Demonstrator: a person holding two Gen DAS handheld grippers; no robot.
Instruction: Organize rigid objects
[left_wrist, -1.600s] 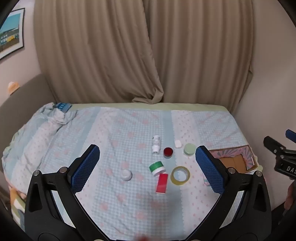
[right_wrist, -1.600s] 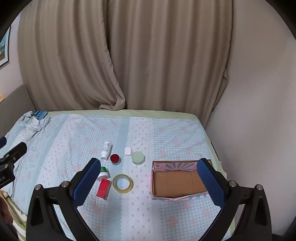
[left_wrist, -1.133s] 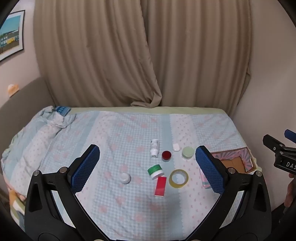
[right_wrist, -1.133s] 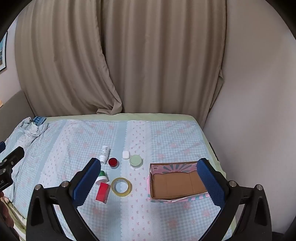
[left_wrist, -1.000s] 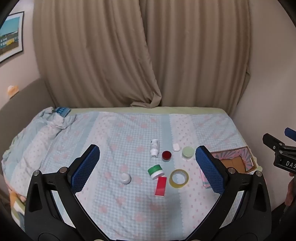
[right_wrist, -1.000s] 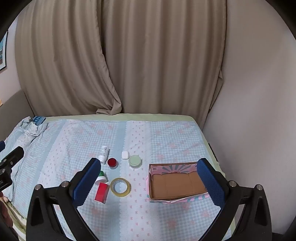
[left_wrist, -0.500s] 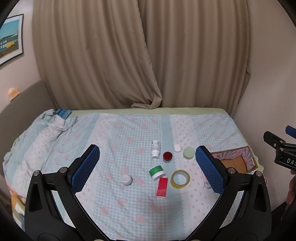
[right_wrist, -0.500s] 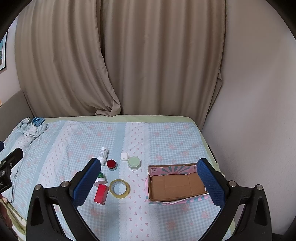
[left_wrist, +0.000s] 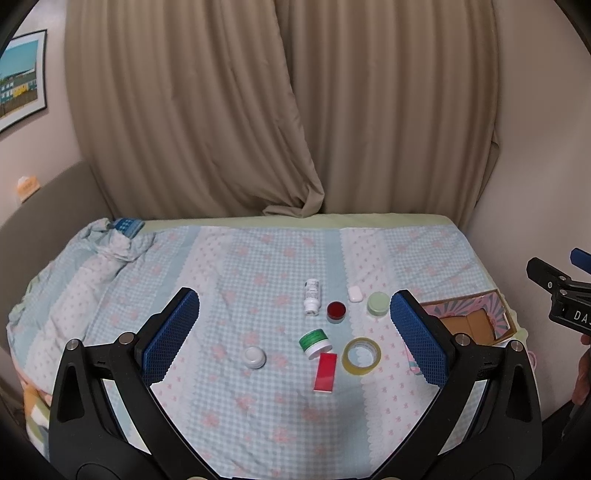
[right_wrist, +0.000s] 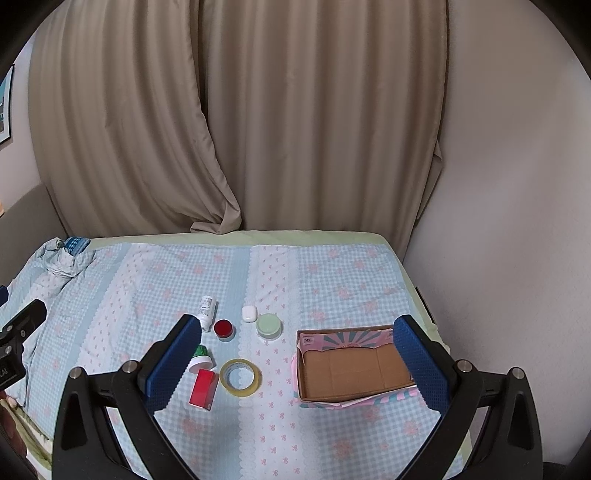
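Left gripper (left_wrist: 293, 334): we see its blue ridged pads spread wide apart, holding nothing, high above the near edge of the bed.
Right gripper (right_wrist: 297, 360): its pads likewise stand wide apart and hold nothing.
Bed cover (left_wrist: 229, 266): a light blue and white checked quilt with pink flowers; we see it bunched up at the far left corner.
Open cardboard box with a pink and teal patterned rim (right_wrist: 351, 365): it sits at the right of the bed, near the wall, well apart from the small things.
White pill bottle lying on its side (left_wrist: 312, 296): farthest of the cluster, just left of the round red-lidded jar (left_wrist: 336, 310).
Small white rounded case (left_wrist: 355, 294): just beside the pale green round tin (left_wrist: 378, 303), on its far left.
Green-capped white jar, tipped over (left_wrist: 314, 343): touching or nearly touching the flat red rectangular box (left_wrist: 325, 376) on its near side.
Yellowish roll of clear tape (left_wrist: 361, 355): lying flat, just right of the red box.
Small white round lid-like puck (left_wrist: 254, 357): alone, left of the cluster.
Beige curtains (right_wrist: 258, 110): we see them hanging behind the bed.
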